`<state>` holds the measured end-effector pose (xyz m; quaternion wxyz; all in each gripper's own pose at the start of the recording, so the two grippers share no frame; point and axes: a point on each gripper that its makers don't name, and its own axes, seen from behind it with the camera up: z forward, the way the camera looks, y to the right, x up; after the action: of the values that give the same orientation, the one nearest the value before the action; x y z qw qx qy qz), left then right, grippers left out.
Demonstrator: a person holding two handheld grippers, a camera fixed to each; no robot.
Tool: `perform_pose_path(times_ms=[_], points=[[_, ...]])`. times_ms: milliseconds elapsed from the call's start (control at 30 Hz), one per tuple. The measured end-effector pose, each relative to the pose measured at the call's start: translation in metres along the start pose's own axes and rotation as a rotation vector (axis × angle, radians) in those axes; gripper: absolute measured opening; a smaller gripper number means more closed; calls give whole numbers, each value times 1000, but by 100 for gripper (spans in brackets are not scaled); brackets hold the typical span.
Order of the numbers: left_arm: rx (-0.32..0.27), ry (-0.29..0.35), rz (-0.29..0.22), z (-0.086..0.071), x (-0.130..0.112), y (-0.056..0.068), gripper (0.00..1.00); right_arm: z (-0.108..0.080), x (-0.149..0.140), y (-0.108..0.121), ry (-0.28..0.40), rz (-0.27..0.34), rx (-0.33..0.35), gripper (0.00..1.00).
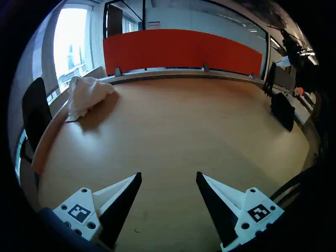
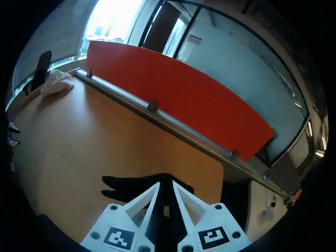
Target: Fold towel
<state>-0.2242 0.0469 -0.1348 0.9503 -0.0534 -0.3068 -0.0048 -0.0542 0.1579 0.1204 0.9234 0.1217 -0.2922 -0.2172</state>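
Observation:
A white crumpled towel (image 1: 87, 95) lies bunched at the far left of the wooden table (image 1: 176, 126), close to the window side. My left gripper (image 1: 168, 174) hovers over the near part of the table, open wide with nothing between its fingers, well short of the towel. In the right gripper view the same towel (image 2: 56, 82) sits far off at the upper left corner of the table (image 2: 84, 138). My right gripper (image 2: 166, 183) has its fingers drawn almost together. A flat black shape (image 2: 126, 187) lies on the table right at its tips; I cannot tell whether it is pinched.
A long red divider panel (image 1: 180, 50) on a grey rail bounds the table's far edge. A black chair back (image 1: 35, 111) stands at the left by the window, another black chair (image 1: 282, 110) at the right edge. The table's right end (image 2: 220, 168) drops off beside my right gripper.

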Motion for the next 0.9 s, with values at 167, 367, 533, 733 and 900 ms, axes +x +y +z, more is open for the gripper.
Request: perform_pose_path(times_ms=[167,367,533,733,900], points=[[0,-1,4,0,1,2,96,0,-8,8,-14,5,-8,6],[-1,-3,7,1,1,4,96,-3,-16,13,-24,10,-16,6],[-6,-5,13,2,3,6,96,-8,-25,17,-30,25,-23,6],[-12,-5,18,4,5,9,96,-18,-40,23,-40,57,-35,6],[-15,-7,22,4,6,10,96,-29,-60,27,-55,80,-46,6]])
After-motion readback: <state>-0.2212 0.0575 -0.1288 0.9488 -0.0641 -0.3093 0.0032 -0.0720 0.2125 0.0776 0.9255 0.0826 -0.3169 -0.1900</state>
